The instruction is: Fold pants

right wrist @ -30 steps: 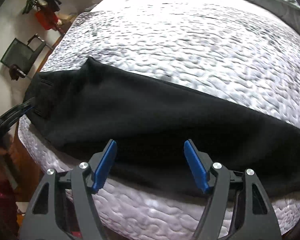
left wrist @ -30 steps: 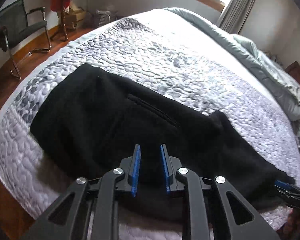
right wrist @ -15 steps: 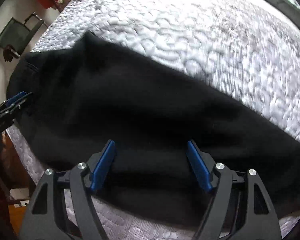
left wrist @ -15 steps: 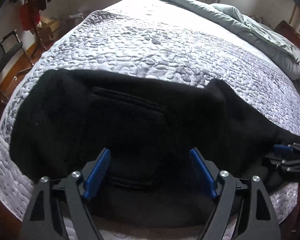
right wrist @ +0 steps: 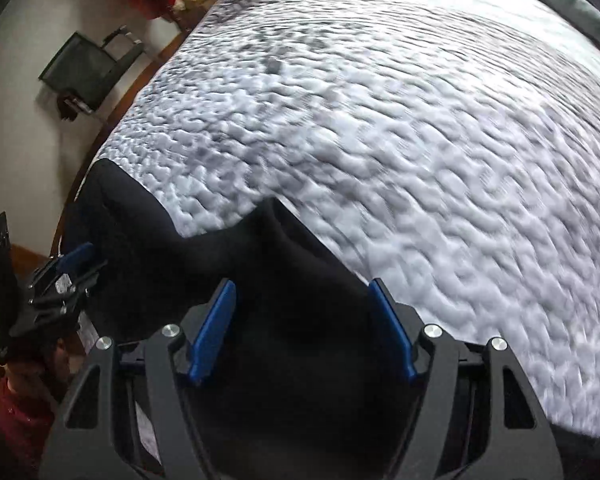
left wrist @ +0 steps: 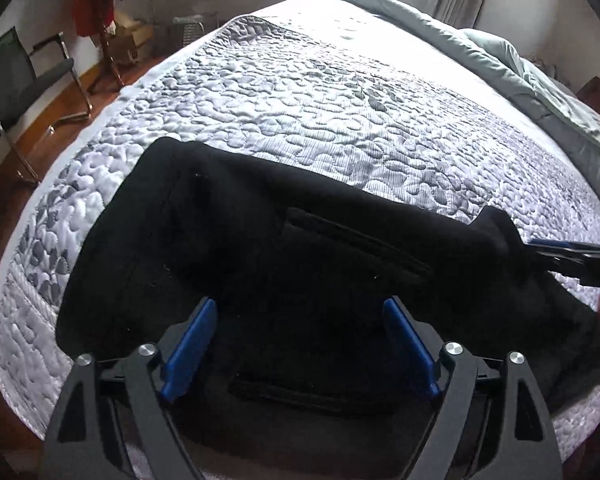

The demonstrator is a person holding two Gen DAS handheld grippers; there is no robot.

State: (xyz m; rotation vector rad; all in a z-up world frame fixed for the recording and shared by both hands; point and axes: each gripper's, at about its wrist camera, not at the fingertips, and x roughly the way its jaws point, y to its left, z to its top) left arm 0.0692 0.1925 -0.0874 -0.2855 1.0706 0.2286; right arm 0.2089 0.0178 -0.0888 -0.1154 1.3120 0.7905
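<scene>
Black pants (left wrist: 260, 248) lie flat across the near edge of a quilted white and grey bed (left wrist: 340, 92), waist end to the left with a back pocket showing. My left gripper (left wrist: 300, 304) hovers over the seat of the pants; its jaws are opening wide and the blue pads (left wrist: 190, 346) press on nothing. My right gripper (right wrist: 302, 284) stands open over the pants (right wrist: 292, 352) just below the pointed crotch fold, the cloth lying under it unpinched. Each gripper shows in the other's view: the right gripper (left wrist: 572, 256) at the right edge, the left gripper (right wrist: 66, 272) at the left.
A rumpled grey duvet (left wrist: 520, 64) is heaped along the bed's far right side. A black chair (left wrist: 24, 76) and a stand with red clothing (left wrist: 92, 4) sit on the wooden floor to the left. The bed's edge drops off just under both grippers.
My left gripper's jaws went from nearly shut to wide apart above the pants' seat. My right gripper slid left along the pants up to the crotch fold, its jaws unchanged.
</scene>
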